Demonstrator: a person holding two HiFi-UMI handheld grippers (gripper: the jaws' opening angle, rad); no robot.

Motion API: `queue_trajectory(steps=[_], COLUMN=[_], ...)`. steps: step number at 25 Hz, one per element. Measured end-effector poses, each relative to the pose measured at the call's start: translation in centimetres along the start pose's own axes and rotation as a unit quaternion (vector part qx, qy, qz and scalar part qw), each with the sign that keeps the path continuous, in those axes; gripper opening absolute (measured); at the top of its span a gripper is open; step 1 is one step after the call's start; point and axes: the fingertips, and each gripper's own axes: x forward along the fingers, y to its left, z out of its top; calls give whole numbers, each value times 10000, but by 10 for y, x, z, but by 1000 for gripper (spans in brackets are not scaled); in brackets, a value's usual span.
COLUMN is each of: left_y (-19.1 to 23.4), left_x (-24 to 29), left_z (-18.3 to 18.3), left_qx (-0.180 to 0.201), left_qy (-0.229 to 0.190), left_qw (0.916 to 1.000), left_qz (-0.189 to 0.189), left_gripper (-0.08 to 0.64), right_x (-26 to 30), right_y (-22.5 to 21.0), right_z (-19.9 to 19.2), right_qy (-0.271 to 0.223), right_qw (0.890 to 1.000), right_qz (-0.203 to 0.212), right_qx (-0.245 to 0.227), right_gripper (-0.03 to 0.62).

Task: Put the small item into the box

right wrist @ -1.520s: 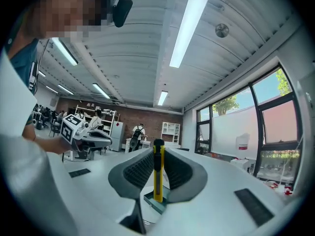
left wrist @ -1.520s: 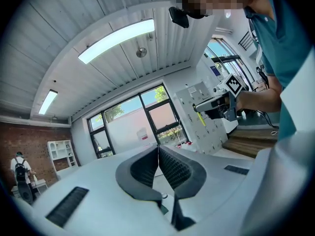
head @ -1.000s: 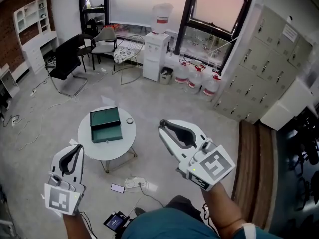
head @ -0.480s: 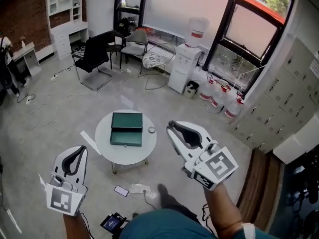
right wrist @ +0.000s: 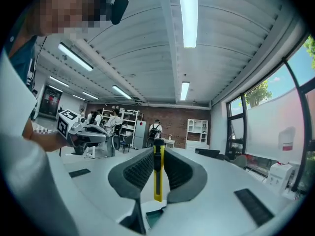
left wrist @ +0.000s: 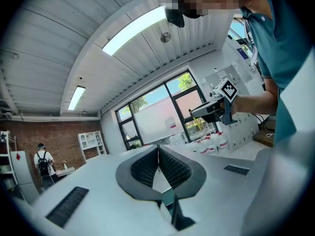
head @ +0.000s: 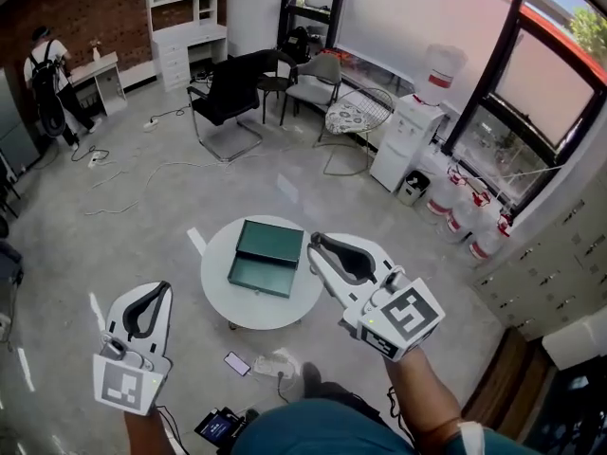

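Grippers, two, both seen from above in the head view. Right gripper (head: 321, 245): its two jaws are clenched on one yellow cutter (right wrist: 157, 176), which stands upright between the ribbed pads, its dark top at the jaw tips and its lower end near the jaw roots. Left gripper (head: 157, 292): its two jaws are pressed together, the pads meeting along a single line with nothing between them. One green box (head: 263, 259), open with its lid folded back, lies on one round white table (head: 220, 297). In the head view the box appears just left of the right jaw tips and up and to the right of the left jaw tips, touching neither. One phone (head: 237, 363) lies on the floor between the two grippers, nearer the person than the table. One water dispenser (head: 417, 145) stands well beyond the right jaw tips. One person with a backpack (head: 47, 60) stands far beyond the left jaw tips.
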Motion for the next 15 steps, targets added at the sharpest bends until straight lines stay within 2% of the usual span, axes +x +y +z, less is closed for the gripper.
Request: queue_trajectory(steps=[11,15], left_y=[-25,-33], left_x=[117,145], left_z=[-28,-44], left_qx=[-56,-98], left_qy=[485,622], left_qw=[9987,9979], left_qz=[166,144], left_gripper=[20,20], right_x=[42,55], right_y=[-96,-115], right_z=[-56,-78], right_qy=[117,166], right_qw=[9977,9964], right_qz=[650,801], right_qx=[161,225], right_gripper=[82,82])
